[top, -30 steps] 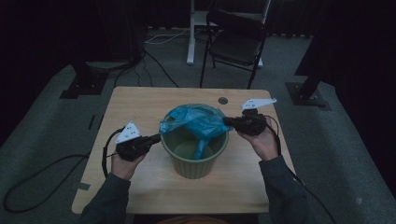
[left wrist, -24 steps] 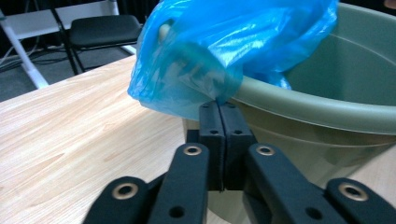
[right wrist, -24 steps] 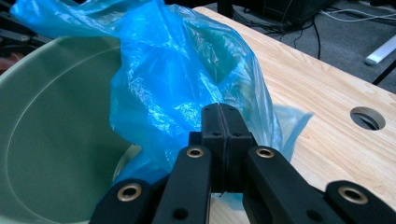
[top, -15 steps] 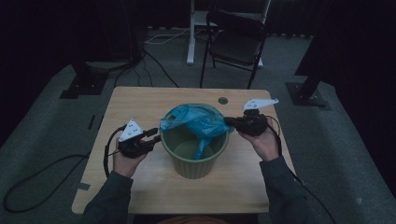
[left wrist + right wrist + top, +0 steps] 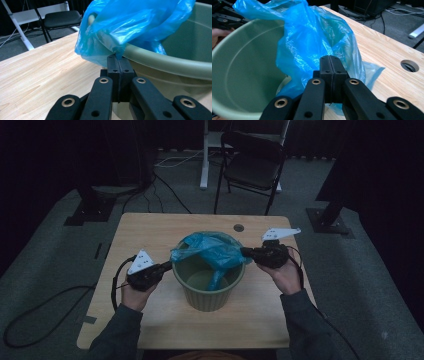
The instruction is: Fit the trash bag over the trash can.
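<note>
Left gripper point(image 5: 167, 266) edged toward bin point(image 5: 209, 292), fingers reclosed on blue bag point(image 5: 215, 251) | right gripper point(image 5: 246, 252) fingers pinching bag

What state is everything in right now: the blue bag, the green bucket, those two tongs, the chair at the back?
Blue bag: crumpled, draped over the bucket's far rim, partly hanging inside, not spread open.
Green bucket: upright on the table.
Left tongs: just opened and closed again; now shut on the bag's edge.
Right tongs: shut, pinching the bag.
Chair: upright, unoccupied.
</note>
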{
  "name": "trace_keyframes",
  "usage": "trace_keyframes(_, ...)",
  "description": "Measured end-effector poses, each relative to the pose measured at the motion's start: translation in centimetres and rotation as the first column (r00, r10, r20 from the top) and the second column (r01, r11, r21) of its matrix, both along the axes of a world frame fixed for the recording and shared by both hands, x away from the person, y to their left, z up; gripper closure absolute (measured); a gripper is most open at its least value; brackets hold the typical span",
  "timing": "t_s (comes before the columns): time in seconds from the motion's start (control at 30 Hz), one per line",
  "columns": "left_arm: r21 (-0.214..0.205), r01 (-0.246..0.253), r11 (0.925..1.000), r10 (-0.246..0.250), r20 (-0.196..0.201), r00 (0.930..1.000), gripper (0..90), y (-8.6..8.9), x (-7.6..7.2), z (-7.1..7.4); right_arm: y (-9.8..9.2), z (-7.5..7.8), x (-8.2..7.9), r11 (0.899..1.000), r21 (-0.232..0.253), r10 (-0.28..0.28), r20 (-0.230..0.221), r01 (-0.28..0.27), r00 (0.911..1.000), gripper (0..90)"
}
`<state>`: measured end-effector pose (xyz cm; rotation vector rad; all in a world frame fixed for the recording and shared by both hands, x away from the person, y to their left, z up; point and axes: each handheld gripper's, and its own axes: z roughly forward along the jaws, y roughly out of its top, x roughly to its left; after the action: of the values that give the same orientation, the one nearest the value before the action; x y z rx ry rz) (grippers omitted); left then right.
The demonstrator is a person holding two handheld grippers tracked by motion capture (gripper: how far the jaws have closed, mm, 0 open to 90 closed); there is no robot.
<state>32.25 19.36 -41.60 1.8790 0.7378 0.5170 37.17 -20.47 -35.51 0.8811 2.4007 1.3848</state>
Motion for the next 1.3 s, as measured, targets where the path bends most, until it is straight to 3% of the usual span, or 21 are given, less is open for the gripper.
trace_keyframes(0.5,0.029,0.072,0.9970,-0.072,-0.020,0.9972,90.0,-1.1,-2.5,-1.0,-0.9,-0.9,-2.5,1.000,0.016,0.015,0.002,-0.015,0.9999,88.2)
trace_keyframes(0.6,0.036,0.071,0.9969,-0.070,-0.025,0.9973,90.0,-1.1,-2.5,-1.2,-1.2,-0.6,-2.1,0.999,0.032,-0.023,0.022,0.022,0.9995,78.2)
trace_keyframes(0.73,0.031,0.071,0.9970,-0.070,-0.028,0.9971,90.0,-1.2,-2.4,-1.4,-1.0,0.0,-0.6,0.997,0.055,-0.049,0.028,0.047,0.9984,75.0)
trace_keyframes(0.87,0.027,0.075,0.9968,-0.074,-0.037,0.9966,90.0,-1.3,-2.4,-1.5,-0.5,0.1,0.0,0.999,0.037,-0.040,0.032,0.039,0.9987,72.1)
trace_keyframes(0.9,0.029,0.076,0.9967,-0.075,-0.037,0.9965,90.0,-1.2,-2.4,-1.6,0.3,-0.2,0.9,0.999,0.016,-0.037,0.025,0.036,0.9990,70.1)
trace_keyframes(1.07,0.024,0.079,0.9966,-0.078,-0.038,0.9962,90.0,-1.2,-2.4,-1.6,0.8,-0.6,1.3,1.000,-0.010,-0.025,0.001,0.025,0.9997,78.0)
trace_keyframes(1.2,0.021,0.079,0.9966,-0.079,-0.042,0.9960,90.0,-1.2,-2.4,-1.6,0.8,-0.6,1.0,1.000,-0.010,-0.017,0.003,0.017,0.9999,87.7)
trace_keyframes(1.3,0.019,0.081,0.9966,-0.080,-0.044,0.9958,90.0,-1.3,-2.5,-1.7,0.7,-0.5,0.5,1.000,-0.012,-0.011,0.012,0.011,0.9999,89.9)
